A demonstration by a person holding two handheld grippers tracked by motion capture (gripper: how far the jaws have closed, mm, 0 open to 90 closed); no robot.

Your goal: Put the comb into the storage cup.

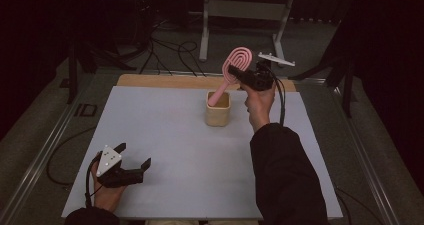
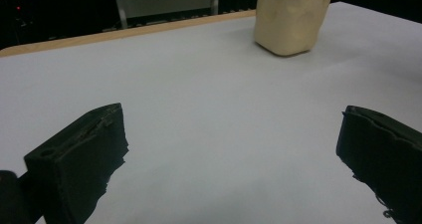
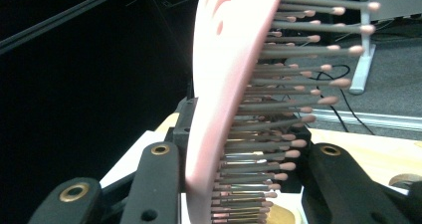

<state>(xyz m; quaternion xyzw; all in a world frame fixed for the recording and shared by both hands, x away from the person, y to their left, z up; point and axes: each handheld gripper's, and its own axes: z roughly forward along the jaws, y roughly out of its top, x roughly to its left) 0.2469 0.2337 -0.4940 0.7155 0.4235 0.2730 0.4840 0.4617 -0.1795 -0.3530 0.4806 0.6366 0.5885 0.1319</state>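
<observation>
Right tongs [image 1: 239, 76] clamped on pink hairbrush [image 1: 235, 67] (handle in cup [image 1: 218, 112]); left tongs [image 1: 134, 157] apart.

Dim room, grey floor [image 1: 320, 40] (cables [image 1: 170, 52] strewn).

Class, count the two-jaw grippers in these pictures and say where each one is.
2. The left gripper is open above the near-left white table; the right gripper clamps the pink hairbrush above the beige cup.

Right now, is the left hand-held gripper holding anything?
No, the left hand-held gripper rests open near the table's front edge, with bare surface between its jaws.
</observation>
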